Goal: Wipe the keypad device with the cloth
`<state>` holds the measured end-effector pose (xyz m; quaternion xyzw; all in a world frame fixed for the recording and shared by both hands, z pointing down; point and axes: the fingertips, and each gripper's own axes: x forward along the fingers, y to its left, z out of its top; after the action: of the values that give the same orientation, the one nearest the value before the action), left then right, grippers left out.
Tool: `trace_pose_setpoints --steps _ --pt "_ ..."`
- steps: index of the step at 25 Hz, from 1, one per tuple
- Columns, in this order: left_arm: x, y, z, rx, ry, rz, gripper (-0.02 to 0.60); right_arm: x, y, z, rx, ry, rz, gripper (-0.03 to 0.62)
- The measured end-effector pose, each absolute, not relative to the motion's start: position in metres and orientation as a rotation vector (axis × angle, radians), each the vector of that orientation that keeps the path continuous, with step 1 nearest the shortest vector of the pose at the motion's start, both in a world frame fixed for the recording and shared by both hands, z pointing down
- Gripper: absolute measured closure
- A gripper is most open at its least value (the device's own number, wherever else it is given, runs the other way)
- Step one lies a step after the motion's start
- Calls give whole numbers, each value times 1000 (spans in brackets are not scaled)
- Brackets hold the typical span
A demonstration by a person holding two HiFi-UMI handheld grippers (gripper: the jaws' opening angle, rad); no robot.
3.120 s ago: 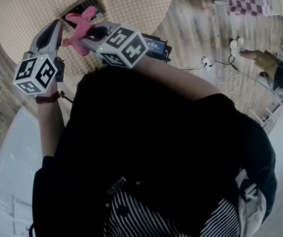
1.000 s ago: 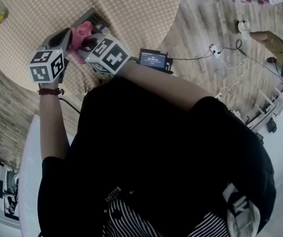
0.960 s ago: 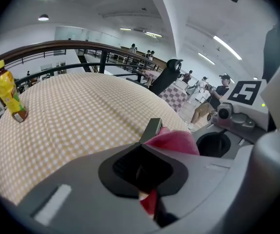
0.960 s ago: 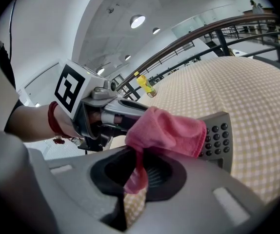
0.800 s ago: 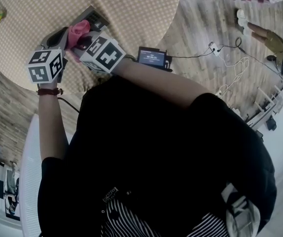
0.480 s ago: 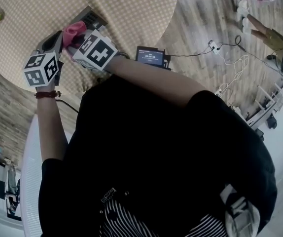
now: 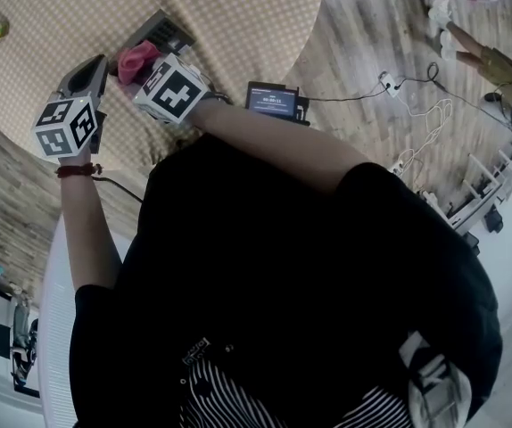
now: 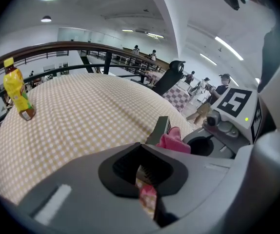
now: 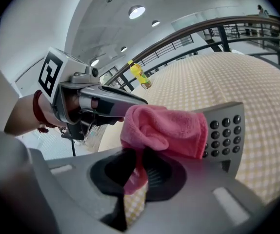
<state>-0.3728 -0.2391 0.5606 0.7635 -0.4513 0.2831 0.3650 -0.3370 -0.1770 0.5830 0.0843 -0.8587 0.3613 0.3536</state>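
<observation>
While over keypad device (image 9: 225, 130) edge, cloth (image 9: 159, 128).

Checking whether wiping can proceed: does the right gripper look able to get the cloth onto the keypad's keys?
Probably yes. The right gripper holds the pink cloth, which lies against the keypad device; nothing stands between it and the bare keys.

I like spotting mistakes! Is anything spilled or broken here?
Nothing stands out. The yellow bottle stands upright, the keypad device shows no damage, and the right gripper holds the pink cloth on it.
</observation>
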Motion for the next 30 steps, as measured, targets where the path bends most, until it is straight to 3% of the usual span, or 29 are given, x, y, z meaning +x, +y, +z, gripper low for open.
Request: trace_pose_setpoints --steps 12,22,30 --pt "-337 -258 562 2039 -1144 866 578 -304 -154 631 215 -2042 975 545" --pt "-332 -256 562 2050 -1161 823 578 -335 -184 579 260 -2225 919 545" --pt "-331 -257 562 2064 -1155 827 578 -321 -170 612 190 -2177 869 546"
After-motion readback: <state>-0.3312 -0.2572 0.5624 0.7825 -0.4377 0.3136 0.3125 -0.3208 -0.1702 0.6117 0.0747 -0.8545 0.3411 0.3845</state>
